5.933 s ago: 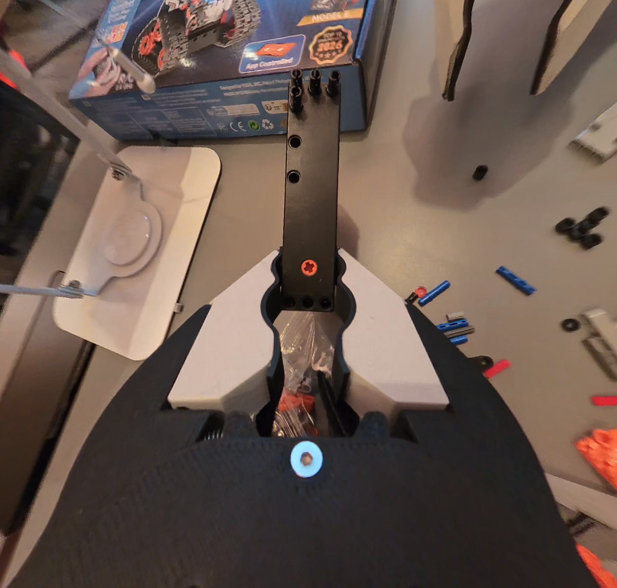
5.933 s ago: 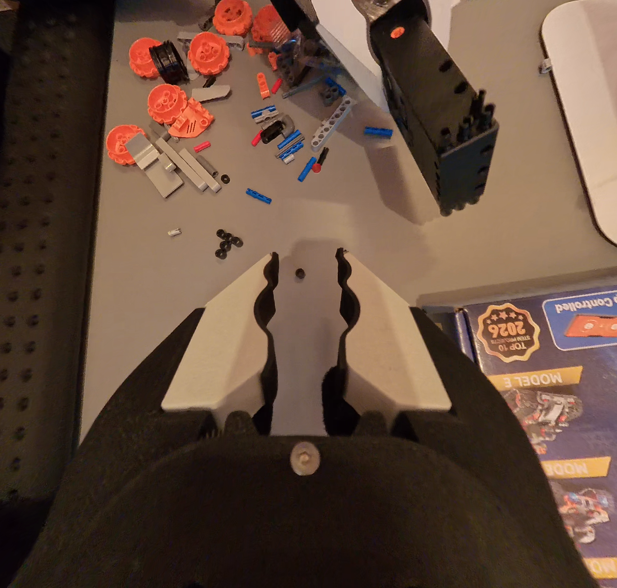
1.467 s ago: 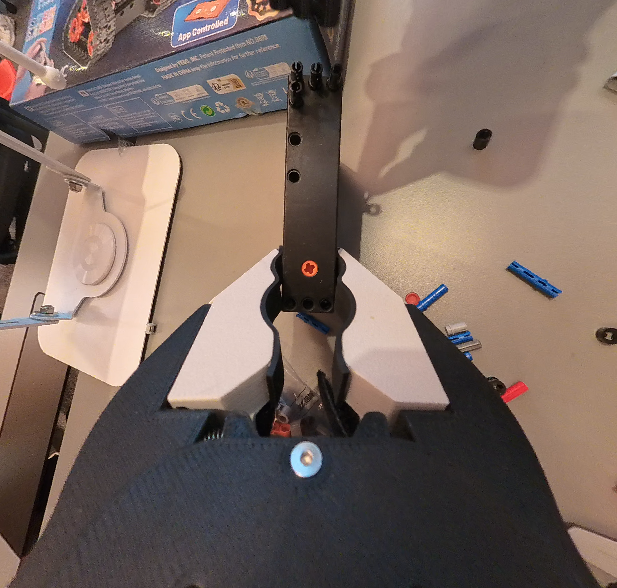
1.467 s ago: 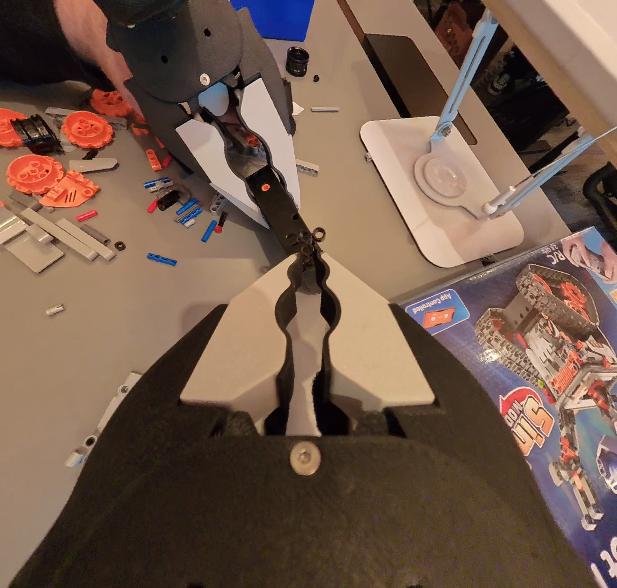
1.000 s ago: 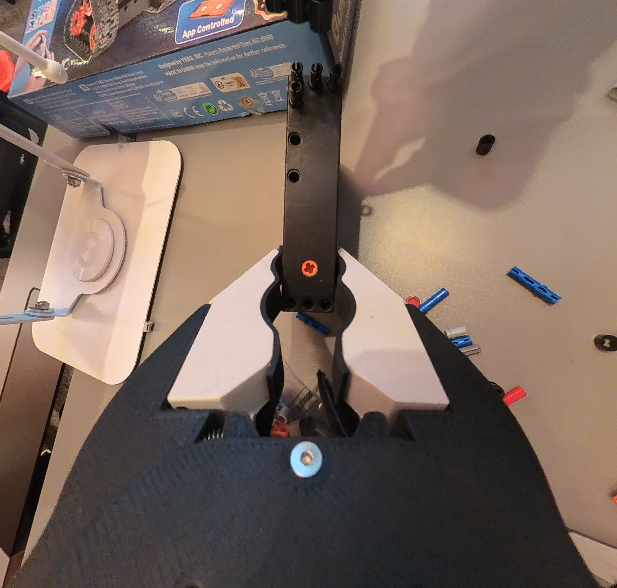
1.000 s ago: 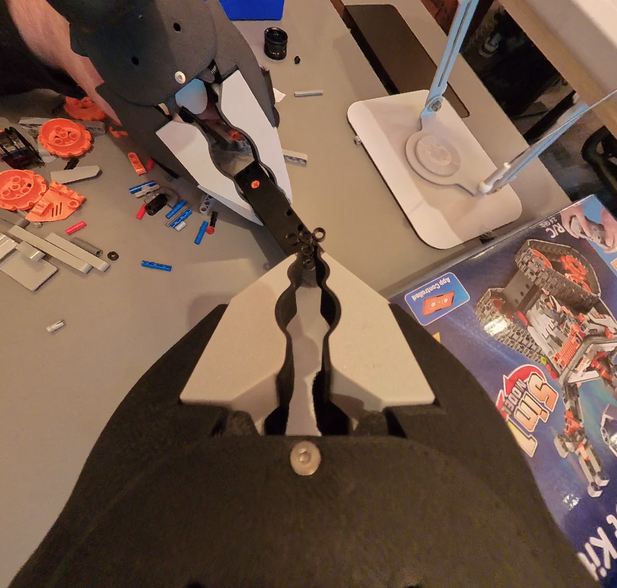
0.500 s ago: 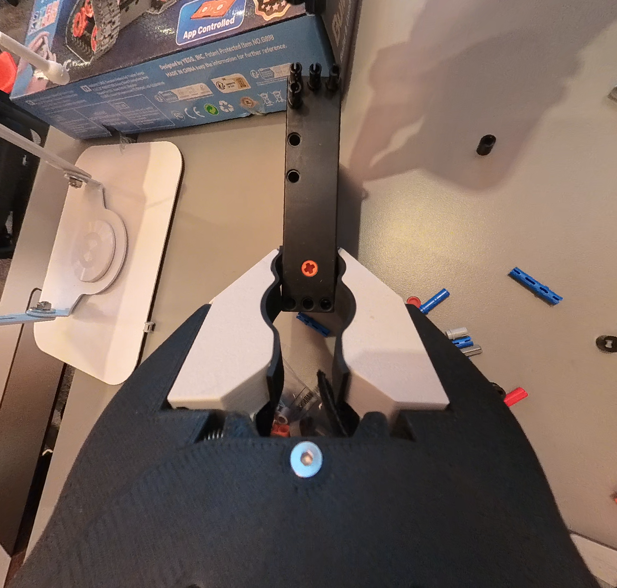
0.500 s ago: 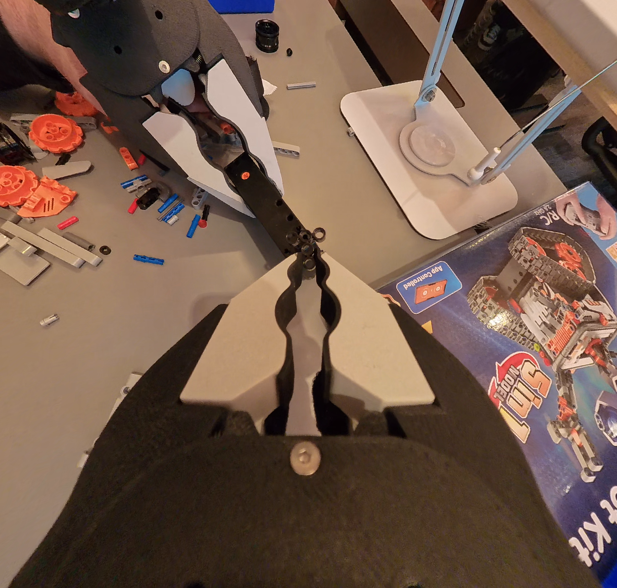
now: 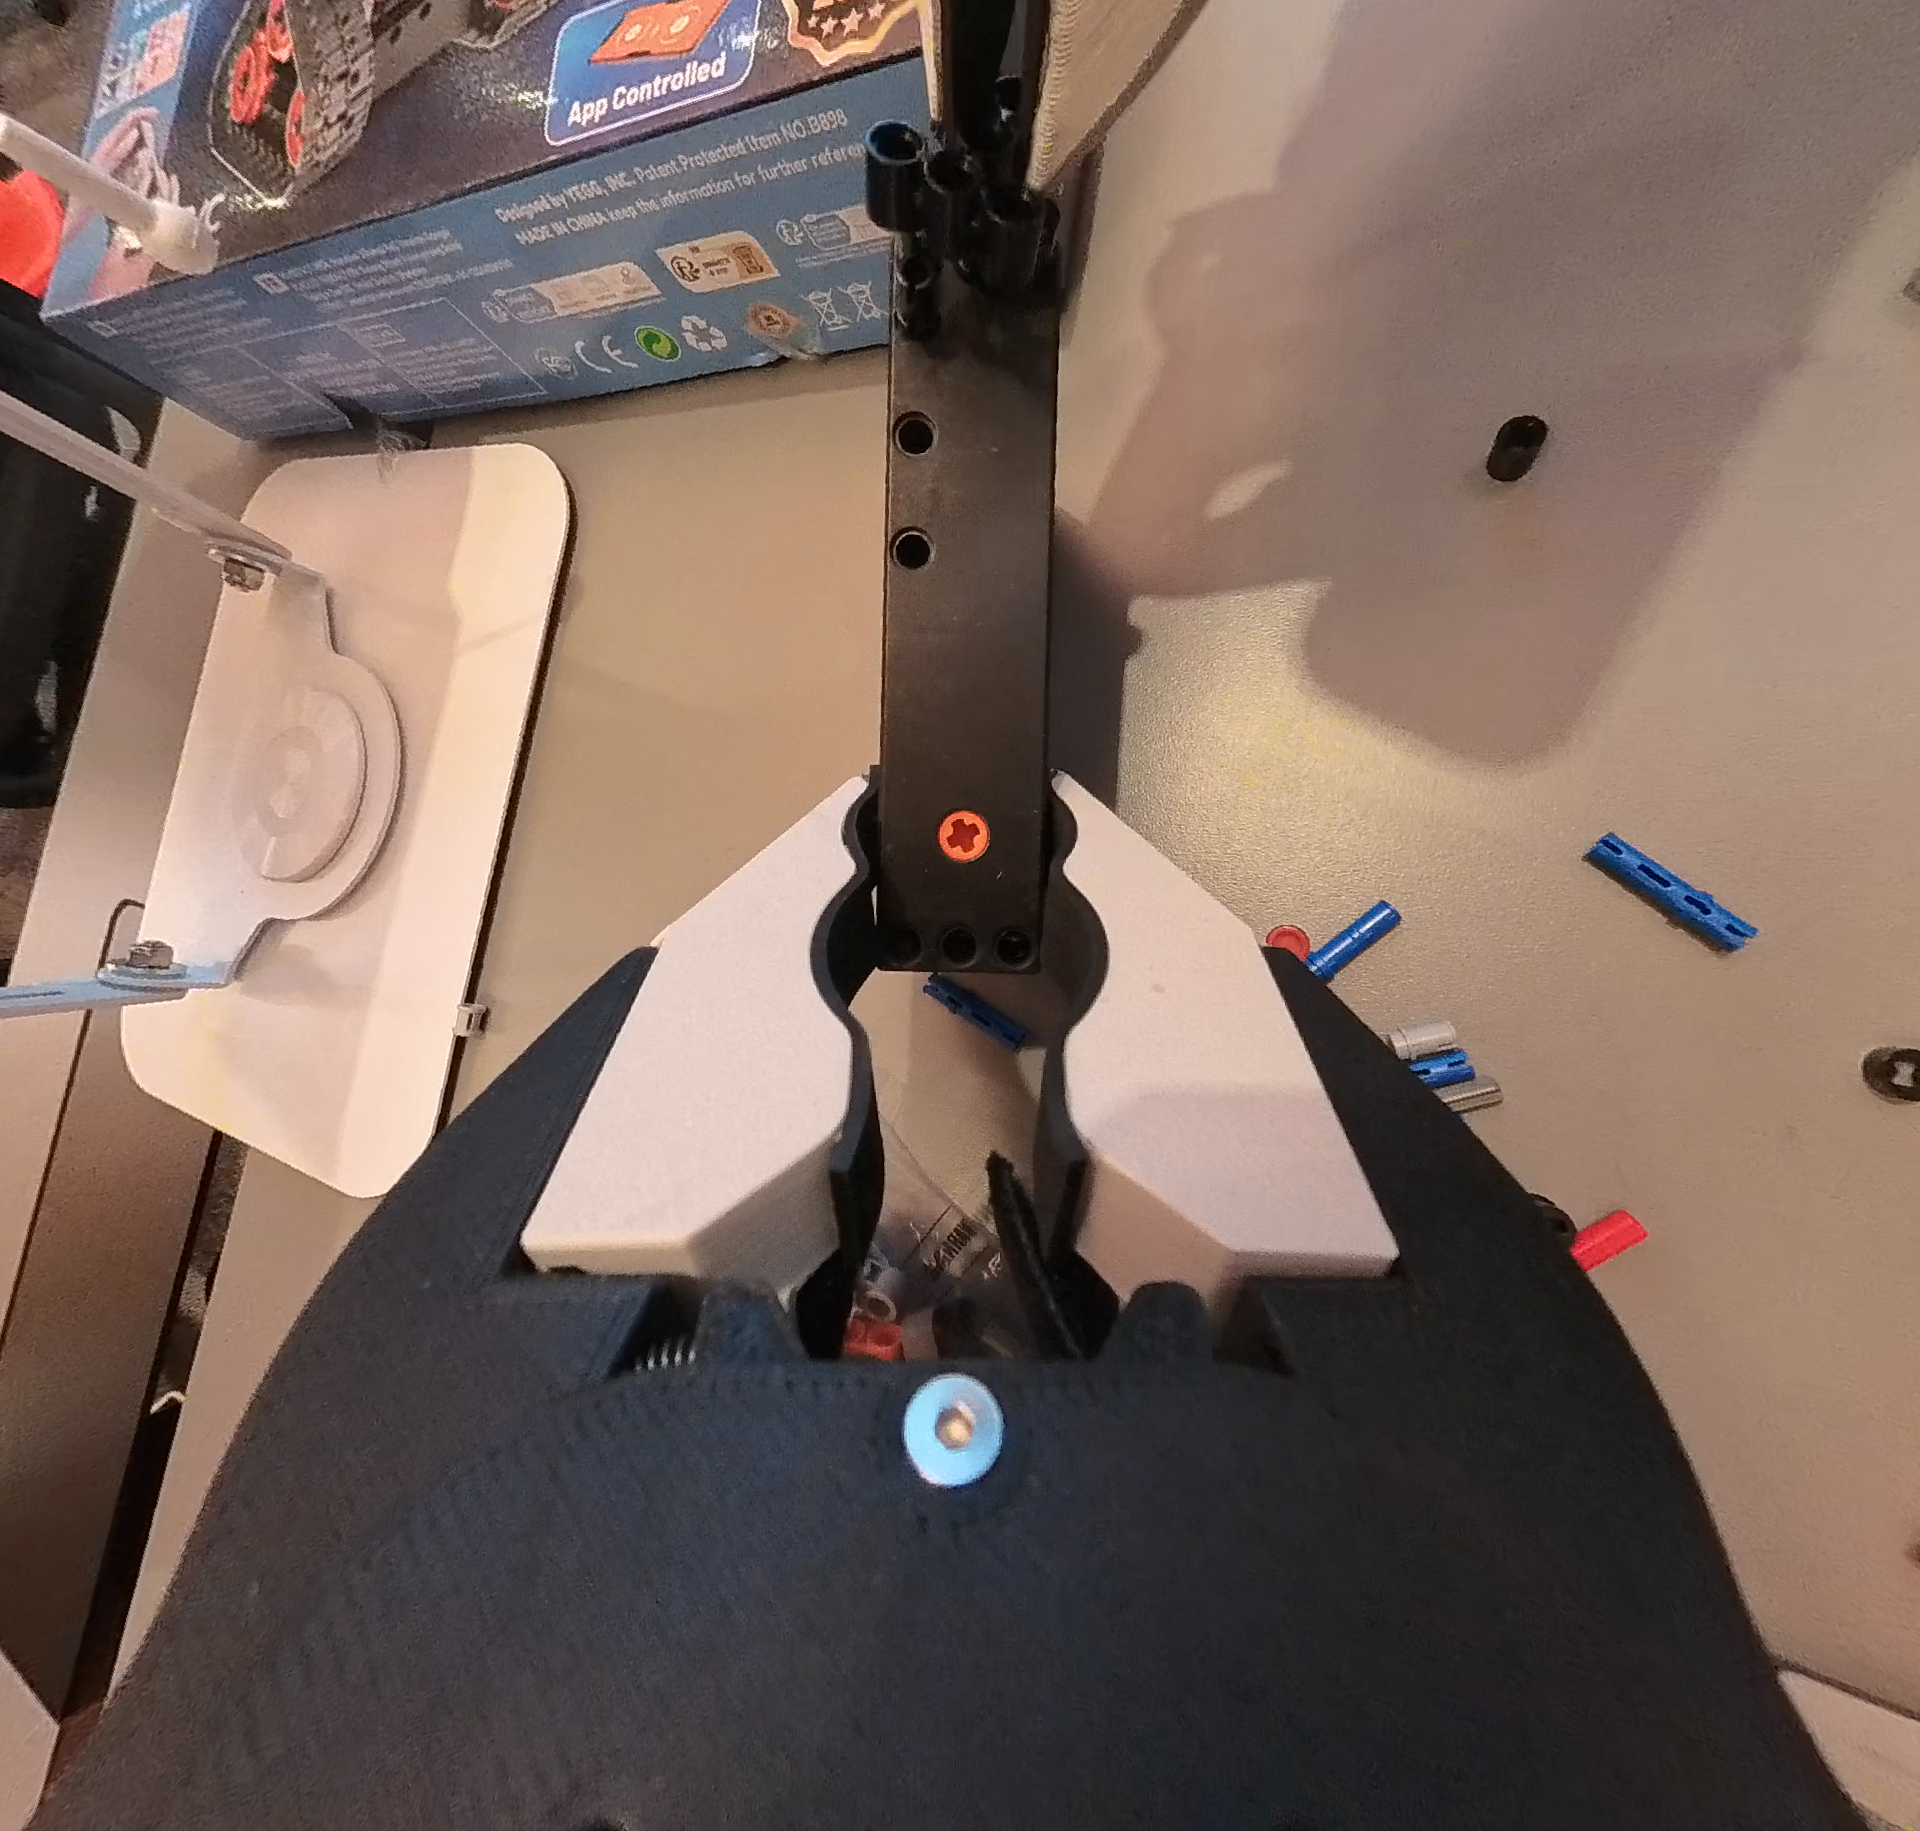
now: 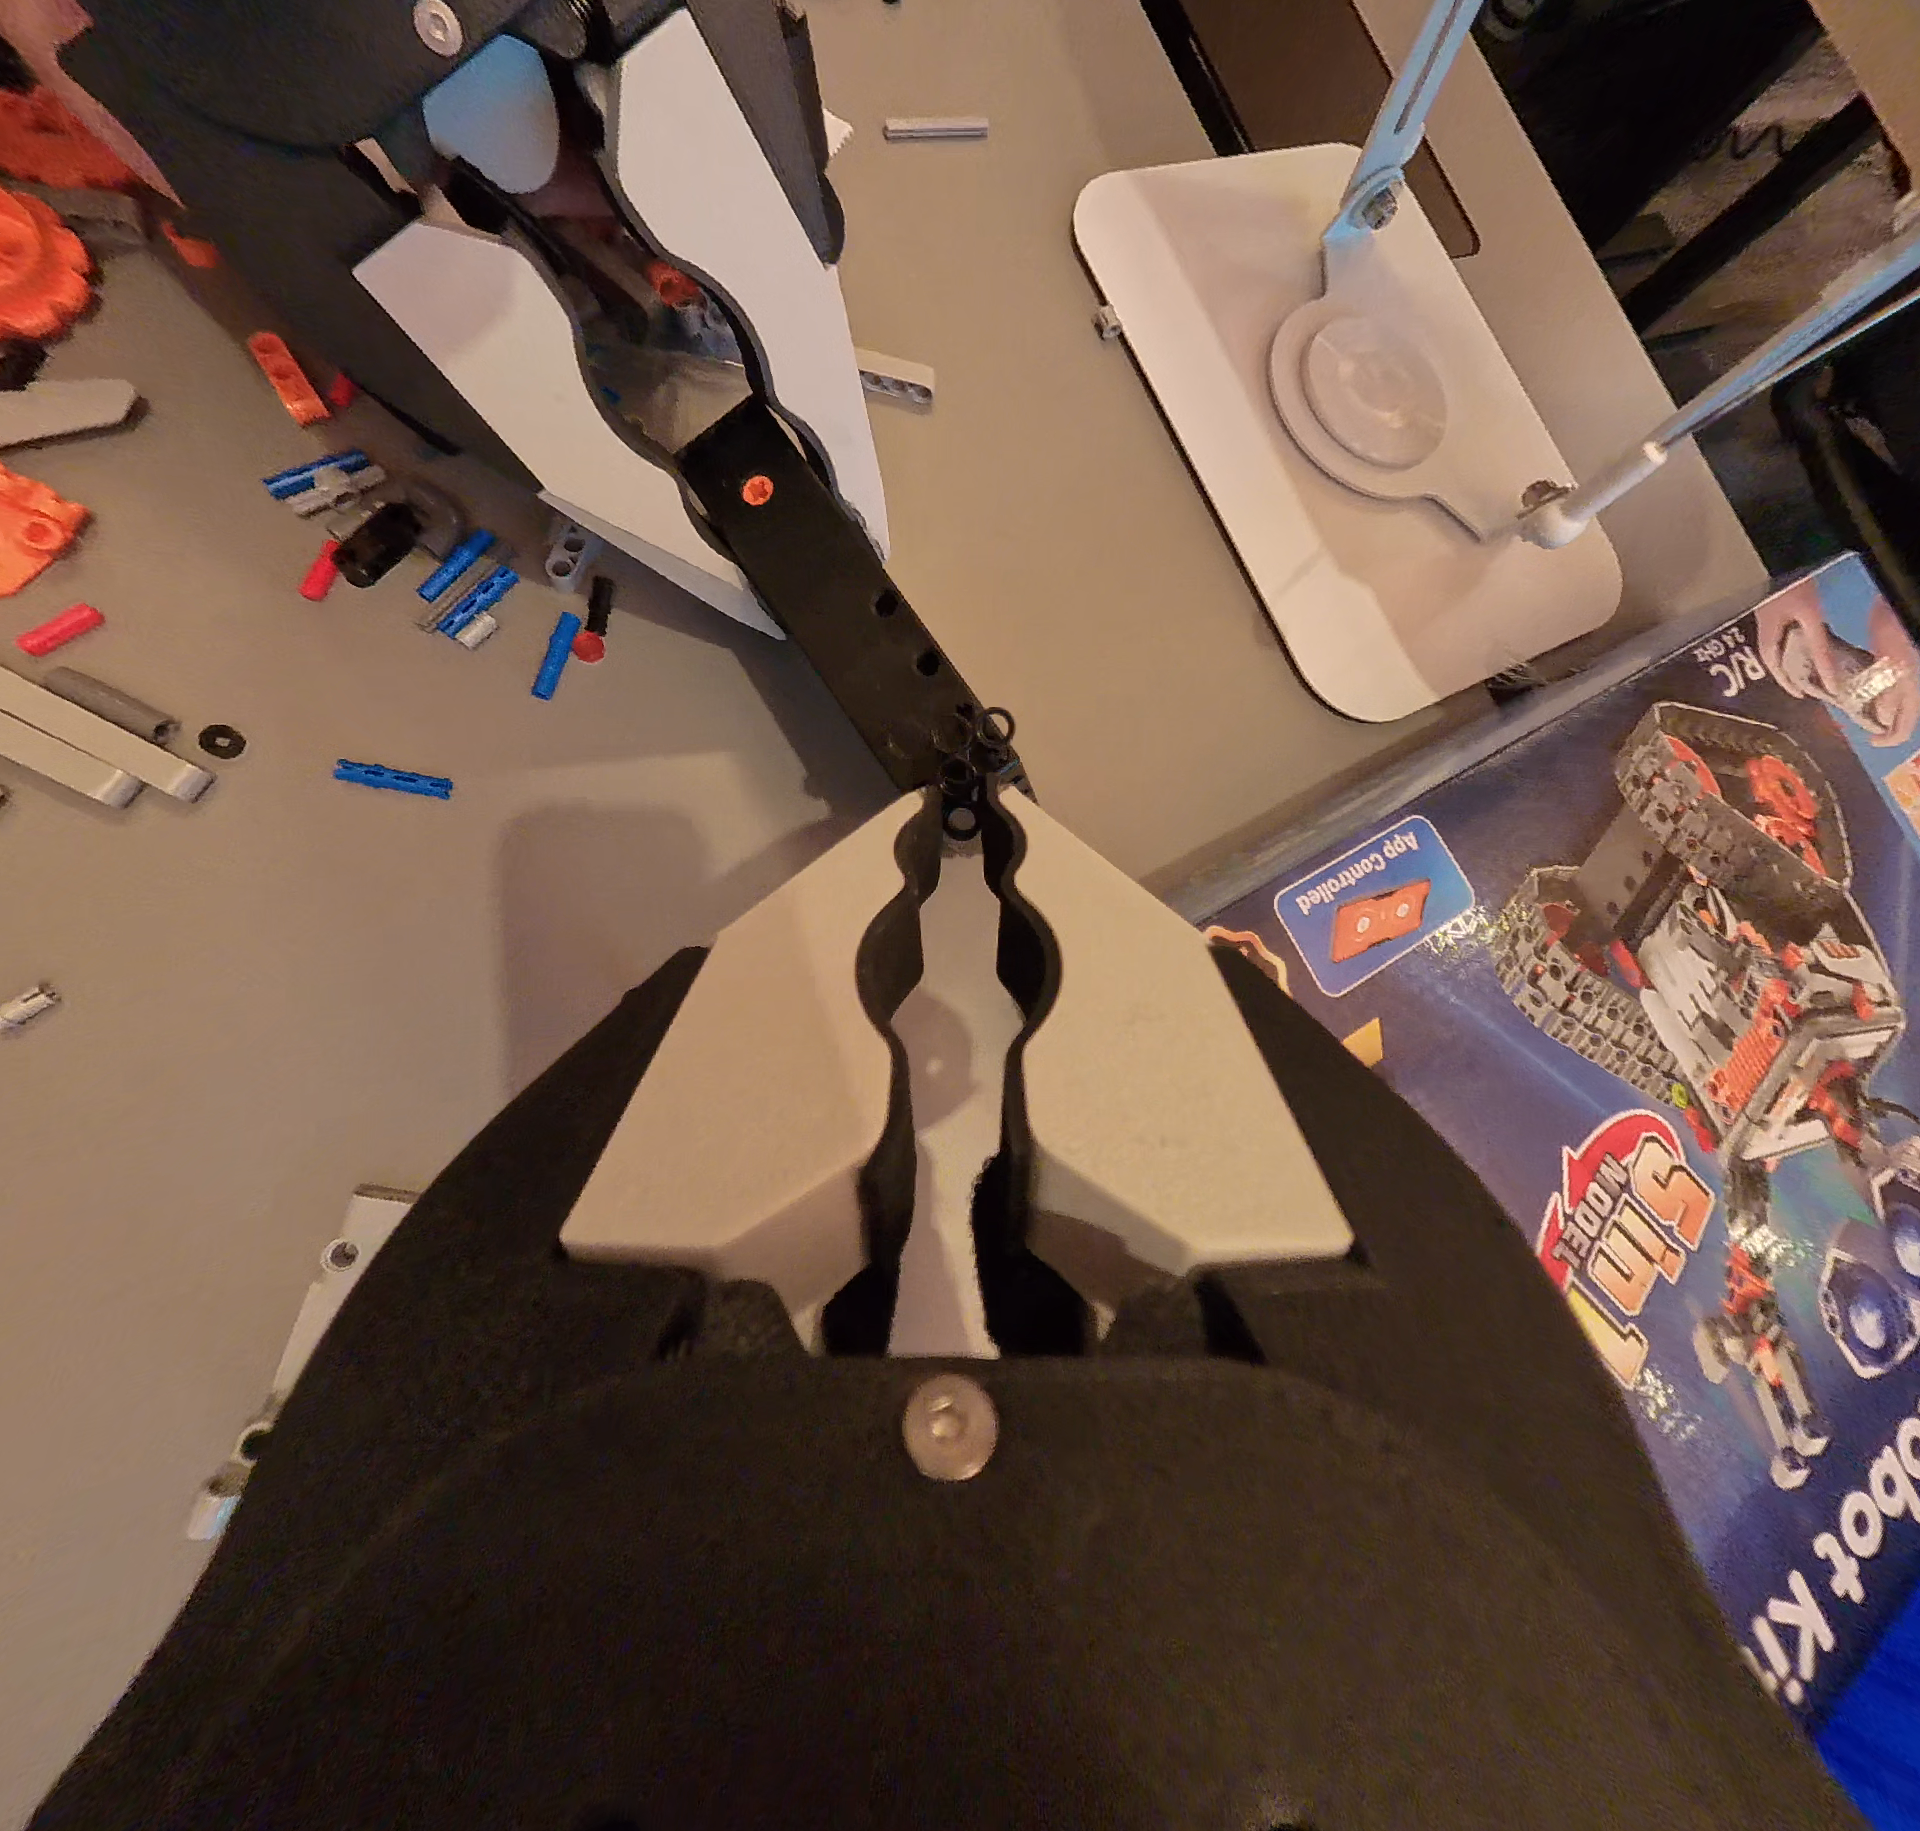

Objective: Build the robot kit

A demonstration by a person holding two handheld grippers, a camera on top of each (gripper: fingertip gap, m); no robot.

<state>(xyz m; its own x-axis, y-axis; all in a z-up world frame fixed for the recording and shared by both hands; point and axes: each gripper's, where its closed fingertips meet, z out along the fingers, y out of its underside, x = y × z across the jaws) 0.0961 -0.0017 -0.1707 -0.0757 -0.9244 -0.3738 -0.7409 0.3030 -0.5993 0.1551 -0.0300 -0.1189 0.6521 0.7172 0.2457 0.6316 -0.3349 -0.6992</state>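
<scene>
My left gripper (image 9: pixel 964 805) is shut on the near end of a long black block (image 9: pixel 966 638) that has side holes and an orange cross pin. It holds the block out above the grey table. Several black pins stick out of the block's far end. My right gripper (image 10: pixel 961 810) is shut on a small black connector (image 10: pixel 971 753) and presses it against those pins. In the left wrist view the connector (image 9: pixel 961 212) sits at the block's tip, with the right gripper's fingers (image 9: pixel 1101 36) behind it. The right wrist view shows the left gripper (image 10: pixel 826 586) and the block (image 10: pixel 894 659) opposite.
A blue kit box (image 9: pixel 468 223) (image 10: pixel 1558 1002) lies beside the meeting point. A white lamp base (image 9: pixel 343 794) (image 10: pixel 1351 431) stands beyond it. Loose blue, red and grey pieces (image 10: pixel 447 576) (image 9: pixel 1662 888) and orange wheels (image 10: pixel 31 264) are scattered on the table. A black bush (image 9: pixel 1517 446) lies alone. The left gripper's tips are roughly 9 cm from the right gripper's.
My right gripper, open and empty 5.9 s ago, is now shut on the connector. In the last half second it brought the connector down onto the block's end pins. The left gripper stayed almost still.
</scene>
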